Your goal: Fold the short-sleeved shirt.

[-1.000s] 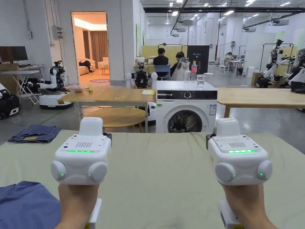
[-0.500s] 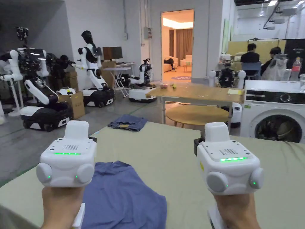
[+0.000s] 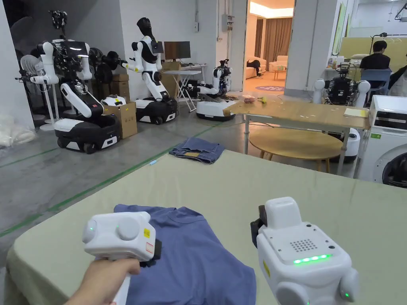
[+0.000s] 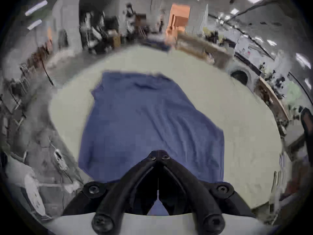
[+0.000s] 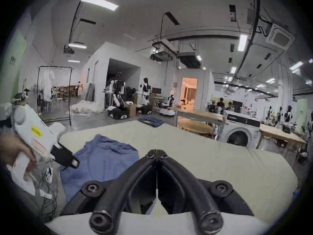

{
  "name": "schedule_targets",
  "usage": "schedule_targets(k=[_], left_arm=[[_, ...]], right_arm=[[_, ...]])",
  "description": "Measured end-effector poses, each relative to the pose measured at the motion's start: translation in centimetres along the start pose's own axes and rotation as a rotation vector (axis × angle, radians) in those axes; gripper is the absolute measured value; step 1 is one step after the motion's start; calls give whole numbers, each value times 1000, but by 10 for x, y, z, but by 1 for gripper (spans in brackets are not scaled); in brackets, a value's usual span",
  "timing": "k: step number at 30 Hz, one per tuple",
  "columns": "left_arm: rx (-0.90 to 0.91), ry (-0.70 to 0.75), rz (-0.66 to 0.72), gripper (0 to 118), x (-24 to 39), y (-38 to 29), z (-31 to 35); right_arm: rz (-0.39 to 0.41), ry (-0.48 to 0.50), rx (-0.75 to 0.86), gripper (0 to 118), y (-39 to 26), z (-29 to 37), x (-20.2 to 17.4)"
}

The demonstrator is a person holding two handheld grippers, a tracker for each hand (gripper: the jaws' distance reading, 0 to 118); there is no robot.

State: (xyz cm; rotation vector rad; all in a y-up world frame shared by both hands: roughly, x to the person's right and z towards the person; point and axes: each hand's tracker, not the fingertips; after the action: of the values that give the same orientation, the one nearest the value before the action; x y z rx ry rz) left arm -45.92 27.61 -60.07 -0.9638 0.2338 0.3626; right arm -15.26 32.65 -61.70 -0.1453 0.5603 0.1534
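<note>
A blue short-sleeved shirt [image 3: 187, 254] lies crumpled at the near left of the green-covered table [image 3: 222, 186]. It also appears as the shirt [image 4: 144, 120] and the shirt [image 5: 101, 160]. My left gripper [image 4: 158, 154], held in a hand and rolled on its side, hovers over the shirt's near part with its jaws shut and nothing between them. From the right gripper view the left gripper [image 5: 67, 159] hangs above the shirt's left edge. My right gripper [image 5: 156, 153] is shut and empty, over bare table just right of the shirt; in the head view its white body hides the jaws.
A folded denim garment [image 3: 197, 149] sits at the table's far corner. Beyond stand a wooden table [image 3: 302, 113], a round low table [image 3: 296, 143] and a washing machine [image 3: 387, 135]. Several parked robots [image 3: 85, 119] line the left. People [image 3: 375, 59] sit far back.
The head camera has swung left, so more of the blue shirt is in view. The left gripper has rolled onto its side and dropped lower over the shirt.
</note>
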Motion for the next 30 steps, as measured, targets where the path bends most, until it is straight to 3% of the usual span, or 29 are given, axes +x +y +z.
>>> schedule_targets(k=[2, 3, 4, 5, 6, 7, 14, 16, 17, 18, 20, 21, 22, 23, 24, 27, 30], left_arm=[[29, 48, -110, 0, 21, 8, -27], [39, 45, -122, 7, 29, 11, -38], [46, 36, -103, 40, 35, 18, -50], [43, 21, -103, 95, 41, 25, -64], [42, 16, -100, 117, 46, 30, -76], [59, 16, -103, 118, 52, 35, -85], [-58, 19, -146, 115, 78, 40, -165], [-175, 44, -208, 99, 76, 26, -188], [-180, 81, -320, 98, 77, 16, -193], [-46, 51, -385, 93, 75, 13, -181], [-83, 30, -262, 76, 68, 17, -171], [-67, 37, -278, 69, 66, 19, -165], [-54, 51, -284, 53, 65, 20, -162], [-54, 63, -287, 19, 62, 23, -158], [-49, 71, -282, 1, 60, 23, -156], [-11, 61, -268, 1, 71, 27, -137], [87, -43, -224, 1, 105, 41, -96]], right_arm=[[0, 1, -22, 0, -7, -13, 1], [-6, 3, -31, 0, -10, -20, 3], [-12, 3, -42, 0, -13, -27, 6], [-21, 1, -55, 0, -16, -34, 8], [-27, -2, -69, 0, -20, -40, 11], [-29, -9, -80, 0, -24, -47, 14], [-35, -61, -146, 0, -52, -73, 38], [-45, -71, -157, 0, -57, -75, 46], [-45, -76, -162, 0, -58, -73, 49], [-39, -83, -167, 0, -60, -73, 52], [-31, -93, -165, 0, -61, -67, 60], [-31, -101, -158, 0, -60, -62, 64], [-34, -108, -157, 0, -58, -58, 68], [-43, -116, -157, 0, -56, -53, 73], [-57, -126, -153, 0, -54, -47, 78], [-69, -156, -138, 0, -48, -21, 94], [-61, -205, -115, 0, -39, 6, 116]])
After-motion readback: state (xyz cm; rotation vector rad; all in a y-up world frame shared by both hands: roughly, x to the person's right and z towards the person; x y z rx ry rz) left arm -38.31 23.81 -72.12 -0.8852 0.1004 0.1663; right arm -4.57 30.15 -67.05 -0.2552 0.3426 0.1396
